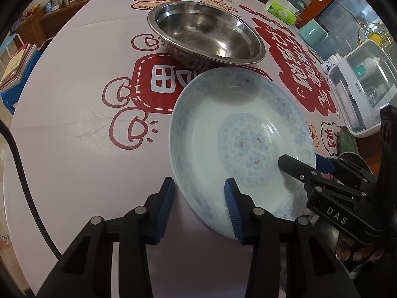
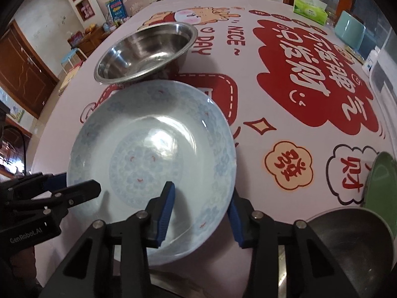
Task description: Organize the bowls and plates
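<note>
Plate point(image 2: 158, 164): pale blue, floral pattern, deep rim; sits on my counter point(image 1: 74, 124), near centre, tipped a little toward its left edge.

Left tool point(image 1: 199, 207): straddles the plate's near-left rim, one blue pad point(image 1: 232, 206) inside the dish, the other outside. A gap shows between the outer pad and the rim; I cannot tell whether the pads press yet.

Right tool point(image 2: 202, 208): straddles the near-right rim, one pad point(image 2: 167, 206) inside, the other behind the rim's outer edge. Contact not clear here either; grip cannot be told.

Steel bowl point(image 1: 206, 34): empty, just beyond the plate on the far side, rims close, whether touching I cannot say.

Green plate point(image 2: 379, 181): right edge of the counter, leaning, partly out of view.

Dark bowl point(image 2: 352, 238): near right, just beside my right tool.

Tissue pack point(image 2: 310, 7): green, far right.

Clear box point(image 1: 364, 84): right side, lidded, bottles inside.

Cloth: white, red cartoon print, covers the counter.
</note>
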Demonstrator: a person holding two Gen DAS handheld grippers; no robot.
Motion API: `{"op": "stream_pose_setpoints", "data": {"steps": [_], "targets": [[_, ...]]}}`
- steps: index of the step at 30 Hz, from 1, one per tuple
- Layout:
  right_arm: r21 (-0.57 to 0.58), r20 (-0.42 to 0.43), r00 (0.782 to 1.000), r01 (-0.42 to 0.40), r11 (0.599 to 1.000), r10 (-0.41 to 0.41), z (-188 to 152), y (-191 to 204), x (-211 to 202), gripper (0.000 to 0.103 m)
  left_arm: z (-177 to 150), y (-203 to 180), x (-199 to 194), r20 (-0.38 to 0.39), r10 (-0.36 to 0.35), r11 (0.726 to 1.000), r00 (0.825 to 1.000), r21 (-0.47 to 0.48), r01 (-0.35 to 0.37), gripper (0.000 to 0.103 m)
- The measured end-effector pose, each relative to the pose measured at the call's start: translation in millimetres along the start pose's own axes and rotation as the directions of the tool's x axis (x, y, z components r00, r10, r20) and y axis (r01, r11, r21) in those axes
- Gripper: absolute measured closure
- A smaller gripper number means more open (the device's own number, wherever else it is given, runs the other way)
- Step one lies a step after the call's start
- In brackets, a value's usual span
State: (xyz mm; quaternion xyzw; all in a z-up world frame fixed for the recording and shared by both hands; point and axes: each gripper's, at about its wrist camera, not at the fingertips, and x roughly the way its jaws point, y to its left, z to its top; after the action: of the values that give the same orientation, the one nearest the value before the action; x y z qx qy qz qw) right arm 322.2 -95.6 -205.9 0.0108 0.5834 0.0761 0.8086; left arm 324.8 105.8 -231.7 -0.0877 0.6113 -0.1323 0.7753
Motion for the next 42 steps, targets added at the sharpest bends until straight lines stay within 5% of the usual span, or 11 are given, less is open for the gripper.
{"op": "stream_pose_setpoints", "data": {"steps": [17,42], "targets": [[0.106,0.023,0.994,-0.11,0.988,0.108,-4,-23,-1,0.086,3,-8,1,-0.003,0.028,0.997,1.0,0.066,-0.027,0.068],[0.058,0.041,0.982,-0.187,0.981,0.185,-6,3,-30,0.09,-24,13,-50,0.024,0.048,0.997,0.999,0.066,-0.049,0.07]]}}
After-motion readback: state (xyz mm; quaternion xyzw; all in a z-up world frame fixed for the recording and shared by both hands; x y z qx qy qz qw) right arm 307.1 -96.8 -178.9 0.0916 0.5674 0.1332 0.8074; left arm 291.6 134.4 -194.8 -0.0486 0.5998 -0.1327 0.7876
